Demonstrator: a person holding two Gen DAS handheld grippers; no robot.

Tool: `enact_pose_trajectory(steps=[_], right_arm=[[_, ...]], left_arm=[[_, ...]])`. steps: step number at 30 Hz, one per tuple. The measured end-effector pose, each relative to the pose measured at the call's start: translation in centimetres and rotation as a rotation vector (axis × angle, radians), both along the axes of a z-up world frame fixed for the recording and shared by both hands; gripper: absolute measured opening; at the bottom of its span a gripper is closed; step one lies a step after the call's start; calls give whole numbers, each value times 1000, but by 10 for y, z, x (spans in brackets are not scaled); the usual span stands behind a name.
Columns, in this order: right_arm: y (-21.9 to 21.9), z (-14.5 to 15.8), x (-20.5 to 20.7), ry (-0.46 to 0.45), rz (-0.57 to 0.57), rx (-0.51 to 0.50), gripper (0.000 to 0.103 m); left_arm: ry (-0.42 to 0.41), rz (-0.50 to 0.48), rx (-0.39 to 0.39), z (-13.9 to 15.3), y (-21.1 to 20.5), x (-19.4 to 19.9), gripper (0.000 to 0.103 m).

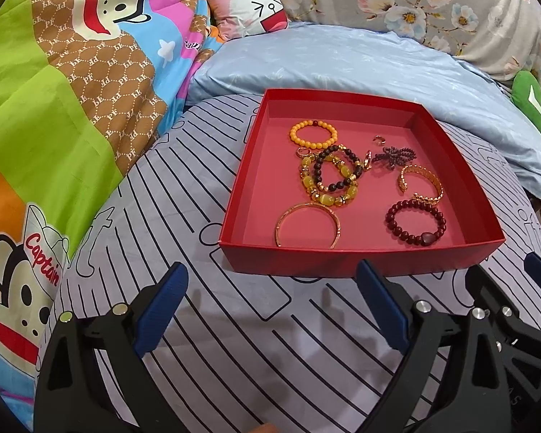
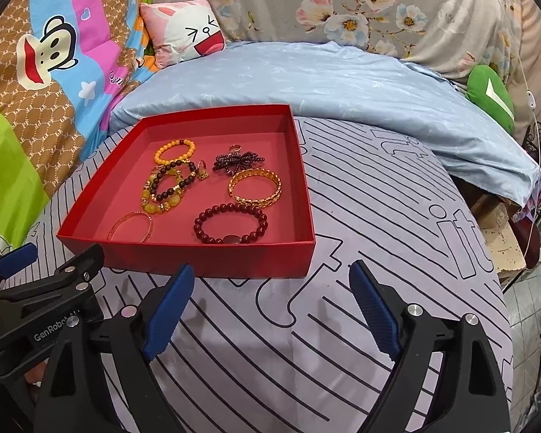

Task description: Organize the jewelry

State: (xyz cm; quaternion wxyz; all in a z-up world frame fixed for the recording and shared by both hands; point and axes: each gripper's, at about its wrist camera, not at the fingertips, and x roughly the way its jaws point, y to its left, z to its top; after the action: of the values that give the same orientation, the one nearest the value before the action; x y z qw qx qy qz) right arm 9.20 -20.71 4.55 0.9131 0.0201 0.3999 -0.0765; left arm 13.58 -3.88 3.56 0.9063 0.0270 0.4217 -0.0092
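A red tray (image 1: 360, 258) (image 2: 205, 258) lies on the striped bed sheet and holds several pieces of jewelry: an orange bead bracelet (image 1: 312, 132) (image 2: 175, 151), a dark bead bracelet over a yellow one (image 1: 337, 173) (image 2: 169, 184), a gold bangle (image 1: 308, 224) (image 2: 130, 226), a dark red bead bracelet (image 1: 416, 223) (image 2: 231, 223), a gold chain cuff (image 1: 422, 183) (image 2: 255, 187), a purple beaded bow (image 1: 395, 156) (image 2: 234, 161) and small rings. My left gripper (image 1: 272, 281) and right gripper (image 2: 270, 281) are open and empty, side by side just in front of the tray.
A blue quilt (image 1: 342, 65) lies behind the tray. A colourful cartoon blanket (image 1: 54, 108) is at the left, with a pink pillow (image 1: 249, 3) and a green cushion (image 2: 492, 93). The bed edge and floor (image 2: 530, 288) are at the right.
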Motion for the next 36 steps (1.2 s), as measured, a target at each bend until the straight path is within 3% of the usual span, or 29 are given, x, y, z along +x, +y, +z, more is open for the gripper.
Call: enact_pose_trajectory(steps=[7, 8, 9, 36], right_arm=[[-4, -3, 1, 11, -2, 34, 88], [-5, -4, 2, 19, -5, 41, 97], [-7, -4, 1, 18, -9, 45, 98], [-7, -5, -3, 3, -3, 43, 97]], left_arm=[[5, 6, 1, 0, 2, 1, 90], [7, 13, 4, -1, 2, 2, 90], [6, 19, 6, -1, 3, 3, 90], [16, 12, 8, -5, 0, 2, 94]])
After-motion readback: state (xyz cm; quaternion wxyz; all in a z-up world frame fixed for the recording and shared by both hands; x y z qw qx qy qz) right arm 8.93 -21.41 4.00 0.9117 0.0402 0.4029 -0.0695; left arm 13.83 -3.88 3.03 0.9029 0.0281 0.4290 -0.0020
